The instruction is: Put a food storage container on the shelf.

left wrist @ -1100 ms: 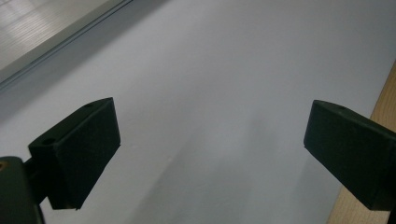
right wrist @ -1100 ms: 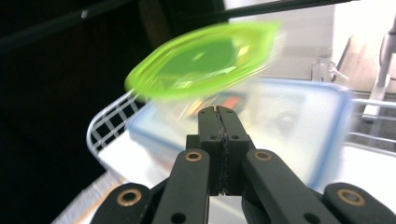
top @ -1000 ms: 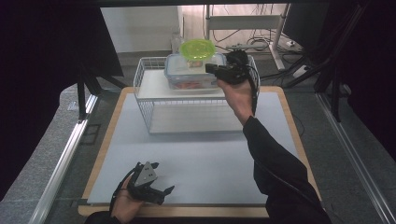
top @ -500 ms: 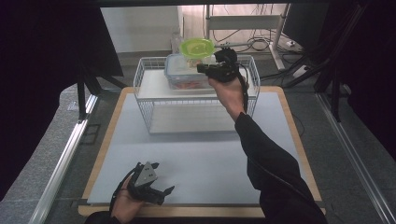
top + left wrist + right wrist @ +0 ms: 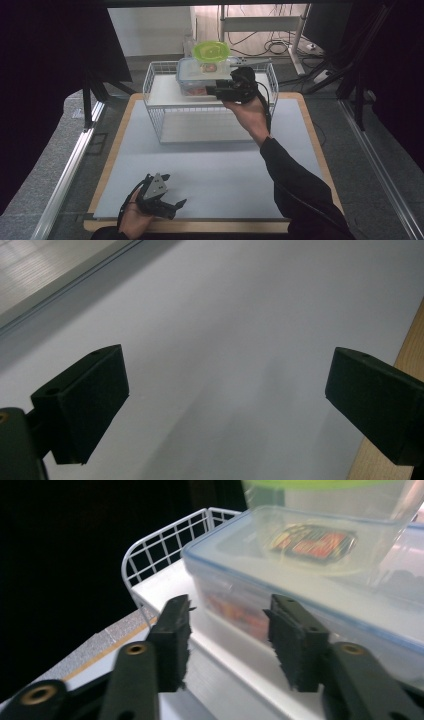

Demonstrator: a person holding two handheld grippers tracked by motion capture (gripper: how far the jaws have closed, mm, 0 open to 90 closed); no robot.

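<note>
Reaching toward clear lidded box (image 5: 200, 80) on wire rack (image 5: 160, 95) | right gripper (image 5: 227, 640) jaws just parted, nothing between, lined up for box | left gripper (image 5: 167, 200) spread wide, resting idle on table (image 5: 225, 170)

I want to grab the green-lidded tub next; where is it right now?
In the high view the green-lidded tub stands on the clear lidded box in the wire basket at the table's far edge.

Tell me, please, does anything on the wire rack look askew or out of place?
Nothing stands out. The green-lidded tub sits on the clear lidded box, which rests flat on the wire rack; nothing looks spilled or broken.
</note>
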